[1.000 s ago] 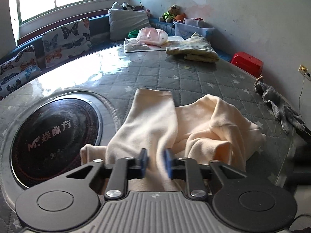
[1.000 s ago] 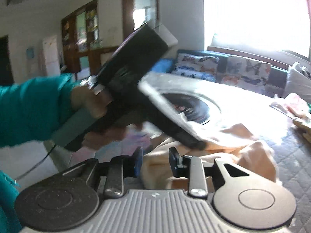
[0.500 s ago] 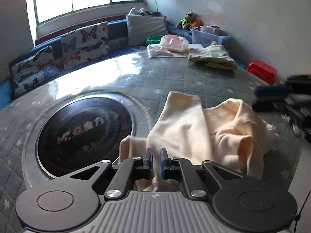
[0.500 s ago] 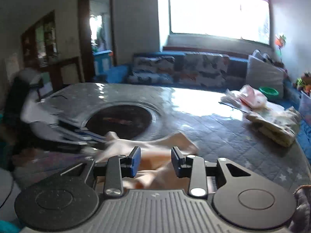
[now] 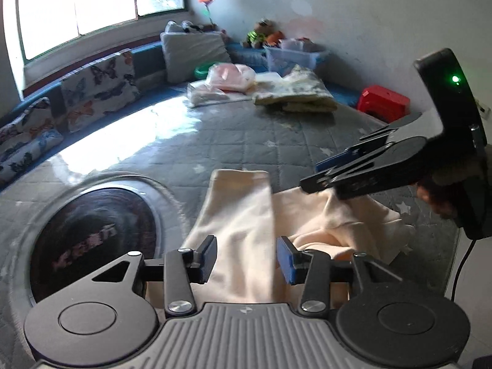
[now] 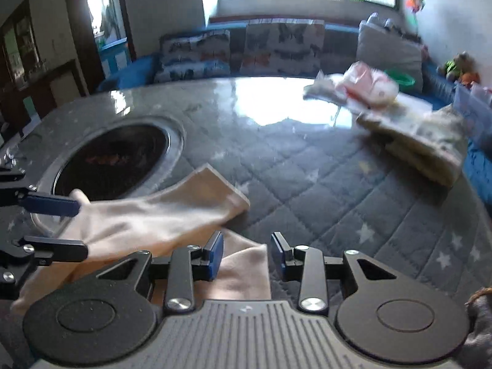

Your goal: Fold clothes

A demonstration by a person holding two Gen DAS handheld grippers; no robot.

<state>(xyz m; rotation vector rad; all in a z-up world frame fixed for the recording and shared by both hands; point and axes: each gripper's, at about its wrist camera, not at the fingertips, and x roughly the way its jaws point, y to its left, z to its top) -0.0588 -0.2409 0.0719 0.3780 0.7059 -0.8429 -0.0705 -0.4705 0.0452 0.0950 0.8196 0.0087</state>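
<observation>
A cream garment (image 5: 246, 224) lies rumpled on the grey quilted table (image 5: 233, 141), one long part stretched away from me. My left gripper (image 5: 247, 258) is open, its pads on either side of that part, just above it. My right gripper (image 6: 247, 253) is open over the garment's folded edge (image 6: 246, 272). In the left wrist view the right gripper (image 5: 319, 175) hovers over the bunched right side. In the right wrist view the left gripper's fingers (image 6: 50, 204) stand apart around the cream cloth (image 6: 147, 215) at left.
A round black inset panel (image 5: 92, 233) sits in the table at left. Folded clothes (image 5: 295, 95) and a pink bundle (image 5: 230, 77) lie at the far side. Butterfly cushions (image 5: 98, 86), a grey pillow, a plastic box and a red stool (image 5: 384, 103) line the back.
My left gripper was shut on the cream garment half a second ago and has now opened. My right gripper has swung in over the garment's right side and its jaws stand wider.
</observation>
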